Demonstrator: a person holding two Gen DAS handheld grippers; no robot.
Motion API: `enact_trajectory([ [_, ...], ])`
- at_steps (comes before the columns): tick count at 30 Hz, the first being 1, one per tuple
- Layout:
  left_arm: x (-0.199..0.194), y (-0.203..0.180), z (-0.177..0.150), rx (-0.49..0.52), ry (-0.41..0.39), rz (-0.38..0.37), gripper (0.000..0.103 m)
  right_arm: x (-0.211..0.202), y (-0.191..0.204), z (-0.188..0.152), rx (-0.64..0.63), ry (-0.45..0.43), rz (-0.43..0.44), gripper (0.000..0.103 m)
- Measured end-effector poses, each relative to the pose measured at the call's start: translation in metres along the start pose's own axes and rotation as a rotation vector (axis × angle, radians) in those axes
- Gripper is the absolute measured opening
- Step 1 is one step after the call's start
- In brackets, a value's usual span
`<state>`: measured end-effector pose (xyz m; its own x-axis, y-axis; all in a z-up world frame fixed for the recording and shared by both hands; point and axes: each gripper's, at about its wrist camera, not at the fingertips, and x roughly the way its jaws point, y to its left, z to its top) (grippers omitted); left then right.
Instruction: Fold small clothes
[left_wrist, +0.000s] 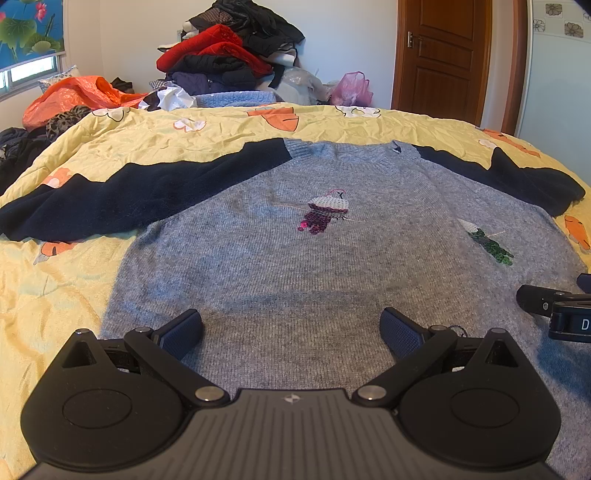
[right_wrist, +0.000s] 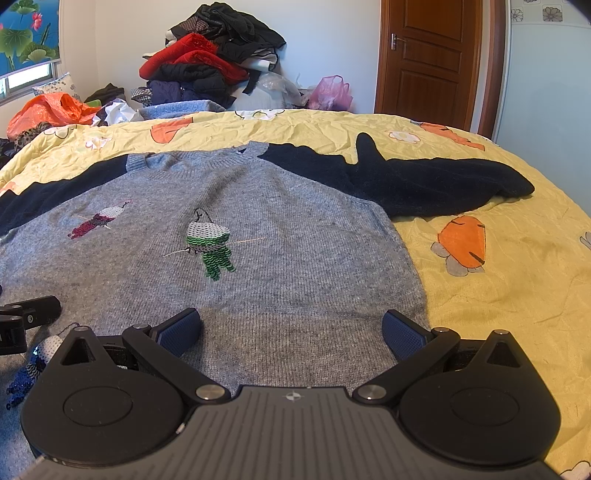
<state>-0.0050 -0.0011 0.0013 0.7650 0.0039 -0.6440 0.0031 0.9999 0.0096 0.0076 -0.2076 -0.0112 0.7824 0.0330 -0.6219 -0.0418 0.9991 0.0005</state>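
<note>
While both tools hover low over the hem end, left tool (left_wrist: 291, 332) and right tool (right_wrist: 291, 332) are spread wide, grasping nothing. Grey sweater (left_wrist: 295, 258) lies flat, face up, on the yellow bed cover (right_wrist: 517, 288), hem at the near edge, navy sleeves (right_wrist: 424, 184) spread toward both side edges, collar farthest. Clothes pile (left_wrist: 229, 55) sits beyond the far edge. Risk: pinching only the top knit layer or snagging sequin figures (right_wrist: 208, 243), so the fold bunches unevenly.
</note>
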Motion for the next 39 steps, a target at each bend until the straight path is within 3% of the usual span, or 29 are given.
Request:
enact_trajectory([
  [21,0.000,0.000,0.000,0.000,0.000,0.000,0.103,0.000,0.004,-0.003,0.002,0.001,0.001,0.103],
  [23,0.000,0.000,0.000,0.000,-0.001,0.000,0.103,0.000,0.000,-0.003,0.002,-0.001,0.032,0.103],
  [24,0.000,0.000,0.000,0.000,-0.001,0.000,0.103,-0.002,-0.006,0.000,0.006,-0.003,0.095,0.103],
  [27,0.000,0.000,0.000,0.000,0.000,0.000,0.103,-0.010,-0.047,0.015,0.195,-0.050,0.298,0.103],
  [31,0.000,0.000,0.000,0.000,-0.001,0.000,0.103,-0.012,-0.127,0.053,0.468,-0.169,0.375,0.103],
  [32,0.000,0.000,0.000,-0.001,-0.001,0.000,0.103,-0.007,-0.150,0.063,0.508,-0.208,0.361,0.103],
  [34,0.000,0.000,0.000,-0.001,-0.001,0.000,0.103,0.006,-0.193,0.080,0.594,-0.263,0.246,0.102],
  [39,0.000,0.000,0.000,-0.001,-0.001,0.000,0.103,0.060,-0.285,0.104,0.755,-0.241,0.042,0.086],
])
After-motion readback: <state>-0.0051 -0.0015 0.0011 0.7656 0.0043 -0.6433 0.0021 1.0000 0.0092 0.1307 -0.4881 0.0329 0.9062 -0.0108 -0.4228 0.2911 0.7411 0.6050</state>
